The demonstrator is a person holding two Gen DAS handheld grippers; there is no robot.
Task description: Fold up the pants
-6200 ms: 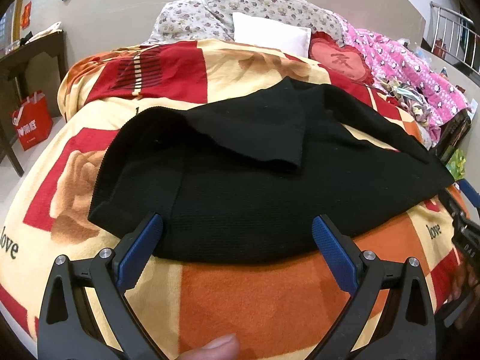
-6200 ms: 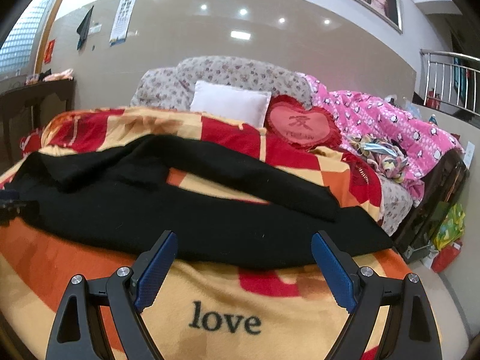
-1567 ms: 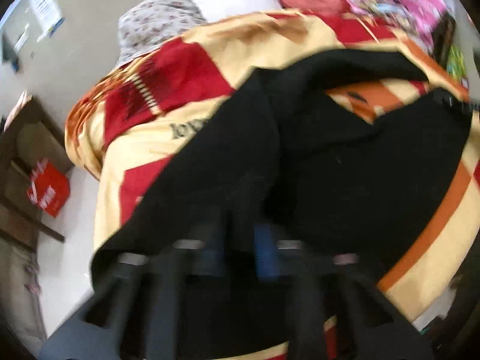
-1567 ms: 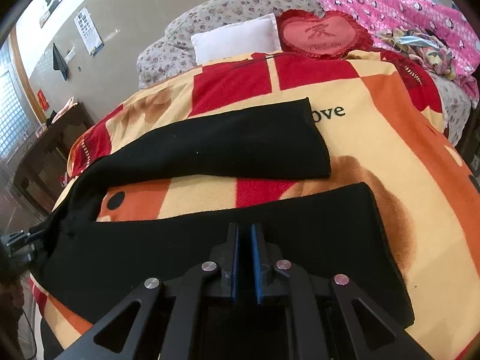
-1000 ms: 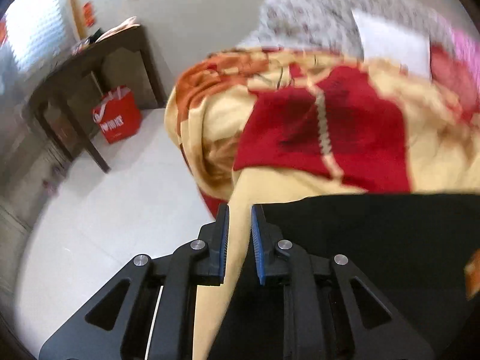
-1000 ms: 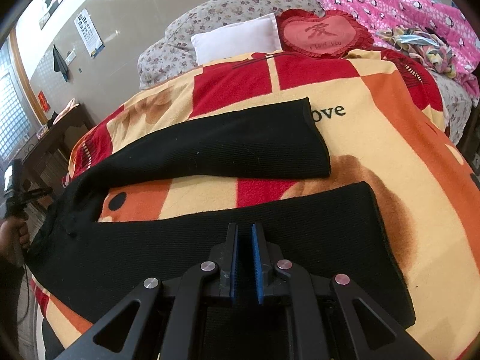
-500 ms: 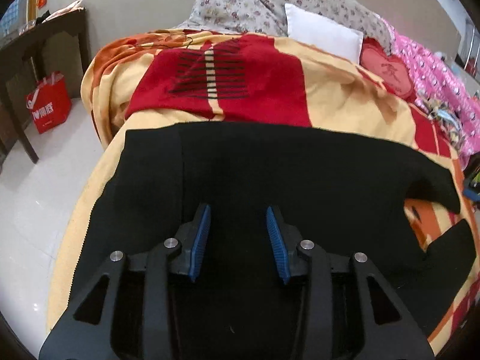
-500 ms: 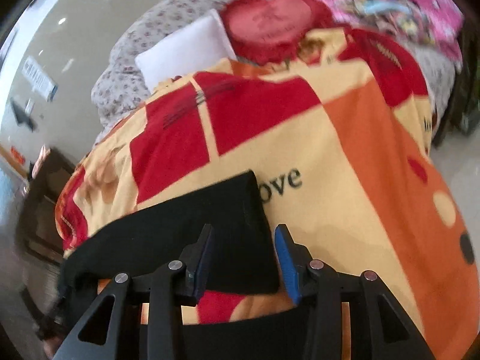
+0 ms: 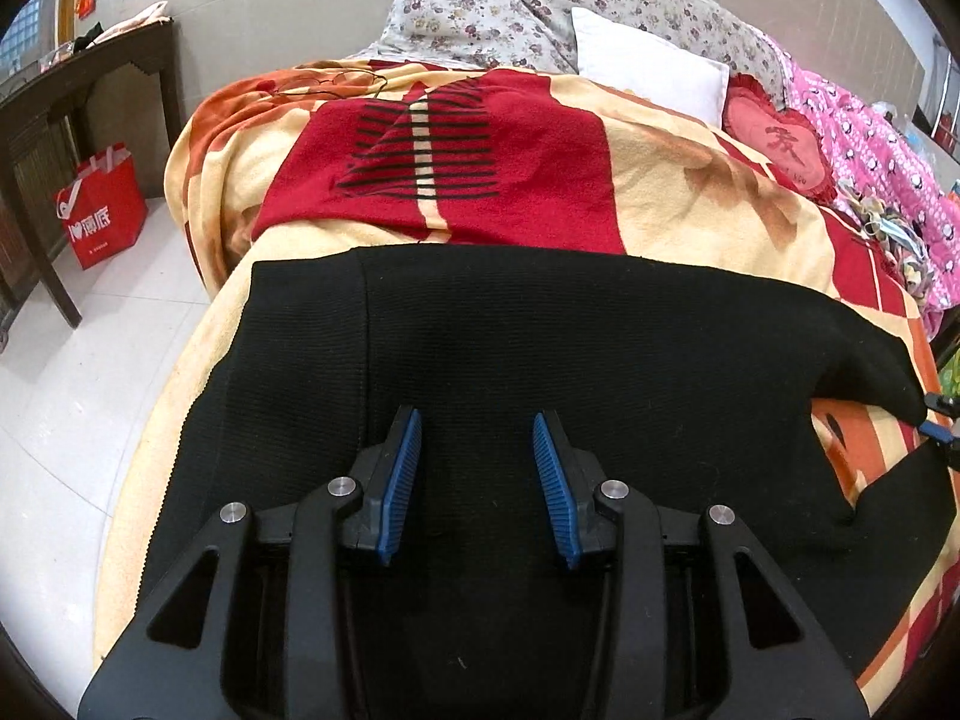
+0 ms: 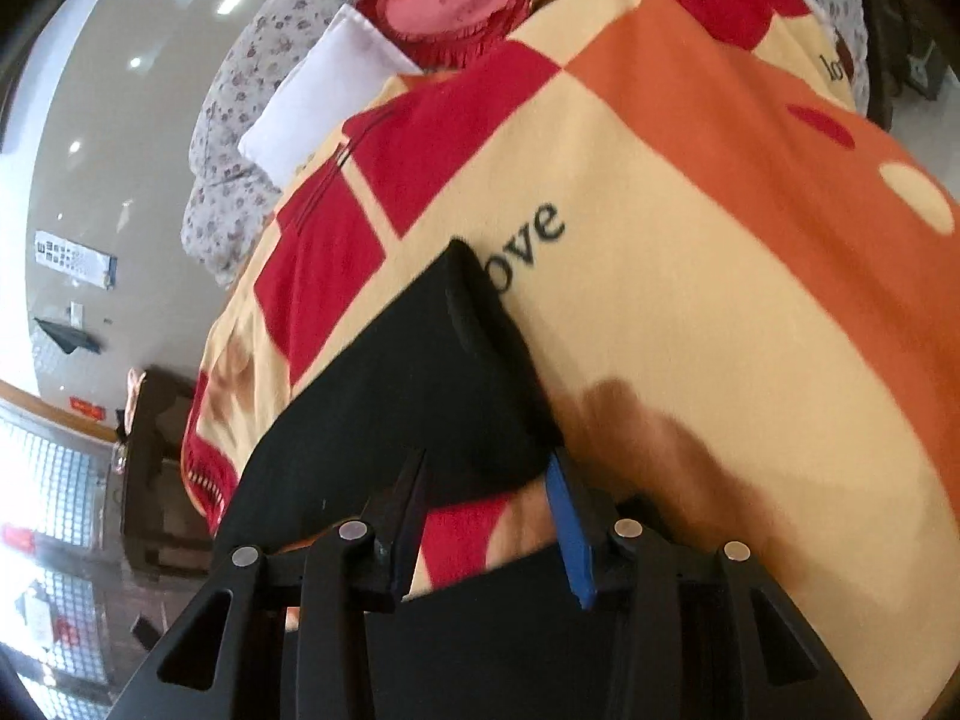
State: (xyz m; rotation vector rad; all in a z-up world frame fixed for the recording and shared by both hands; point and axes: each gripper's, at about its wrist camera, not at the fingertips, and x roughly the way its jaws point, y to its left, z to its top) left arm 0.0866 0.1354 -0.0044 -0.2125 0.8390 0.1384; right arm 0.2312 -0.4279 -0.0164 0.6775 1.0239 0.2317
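Observation:
Black knit pants (image 9: 600,348) lie spread flat on the patterned blanket (image 9: 690,204). My left gripper (image 9: 477,474) is open and empty, low over the waist end of the pants. In the right wrist view the far leg's cuff (image 10: 432,372) lies by the word "love". My right gripper (image 10: 489,498) is open and tilted, its fingers on either side of the near corner of that cuff, not closed on it. The near leg (image 10: 510,630) passes under the gripper body.
A white pillow (image 9: 648,69), a red heart cushion (image 9: 780,144) and pink bedding (image 9: 888,138) lie at the head of the bed. A dark wooden table (image 9: 78,90) and a red bag (image 9: 102,204) stand on the floor to the left.
Both grippers have let go of the pants and opened. The right gripper has moved forward to the far leg's cuff and tilted; the left gripper opened a little wider over the waist.

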